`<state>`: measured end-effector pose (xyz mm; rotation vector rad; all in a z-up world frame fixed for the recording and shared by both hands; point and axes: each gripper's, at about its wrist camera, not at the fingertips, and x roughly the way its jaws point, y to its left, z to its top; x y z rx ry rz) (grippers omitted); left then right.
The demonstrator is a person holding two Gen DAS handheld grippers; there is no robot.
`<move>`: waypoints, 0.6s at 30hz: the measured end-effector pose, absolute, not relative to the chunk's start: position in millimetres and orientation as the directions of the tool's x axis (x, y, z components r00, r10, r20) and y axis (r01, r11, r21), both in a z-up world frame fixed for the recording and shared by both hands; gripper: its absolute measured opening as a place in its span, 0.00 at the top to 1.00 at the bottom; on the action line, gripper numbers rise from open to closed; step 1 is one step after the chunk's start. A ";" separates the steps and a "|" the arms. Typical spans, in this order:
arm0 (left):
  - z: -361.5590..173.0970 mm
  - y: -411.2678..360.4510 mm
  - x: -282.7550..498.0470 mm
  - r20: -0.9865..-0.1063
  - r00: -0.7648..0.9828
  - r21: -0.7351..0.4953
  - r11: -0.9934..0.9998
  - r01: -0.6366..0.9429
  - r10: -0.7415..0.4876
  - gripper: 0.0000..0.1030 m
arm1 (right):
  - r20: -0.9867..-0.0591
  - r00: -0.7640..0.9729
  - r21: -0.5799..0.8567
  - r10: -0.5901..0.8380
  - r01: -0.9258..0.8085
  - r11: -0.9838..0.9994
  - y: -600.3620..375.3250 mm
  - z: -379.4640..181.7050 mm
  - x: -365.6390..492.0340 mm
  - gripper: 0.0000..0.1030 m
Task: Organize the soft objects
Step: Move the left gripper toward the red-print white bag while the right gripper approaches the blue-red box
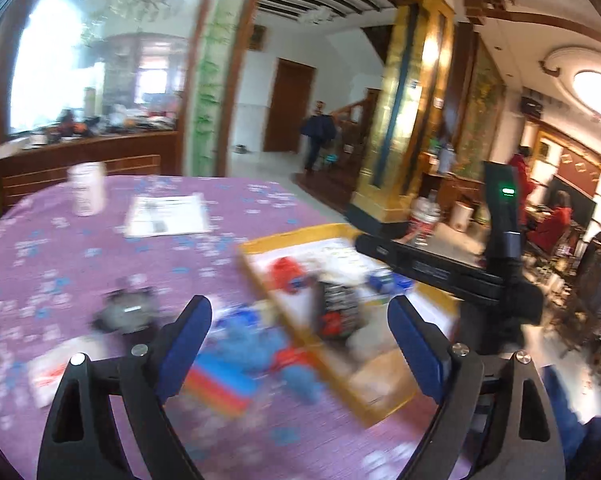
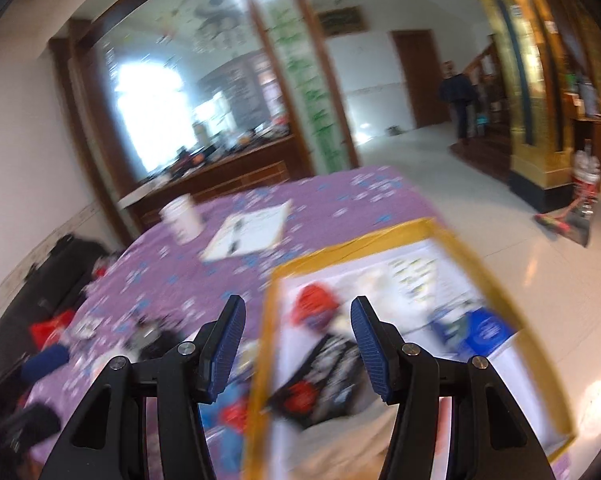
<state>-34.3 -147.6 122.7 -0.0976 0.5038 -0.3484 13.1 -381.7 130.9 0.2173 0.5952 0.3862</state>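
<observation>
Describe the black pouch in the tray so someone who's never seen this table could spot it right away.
Find the purple tablecloth, then the shallow yellow-rimmed tray at its right edge. The black pouch lies near the tray's middle, below a red soft toy; it alone is dark, with pale lettering and a red patch.

The right gripper [image 2: 298, 342] stands with jaws apart and nothing between them, above the yellow-rimmed box [image 2: 380, 238] on the purple tablecloth [image 2: 340, 196]. Inside the box lie a red soft item [image 2: 314, 304], a black patterned item [image 2: 324, 376] and a blue item [image 2: 486, 330]. The picture is blurred.
</observation>
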 end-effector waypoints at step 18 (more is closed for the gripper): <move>60.7 31.7 23.8 -0.703 0.689 -0.243 0.970 -0.001 -0.175 0.08 | -0.657 0.461 0.311 0.596 -0.555 0.772 -269.5 55.7 -25.3 0.43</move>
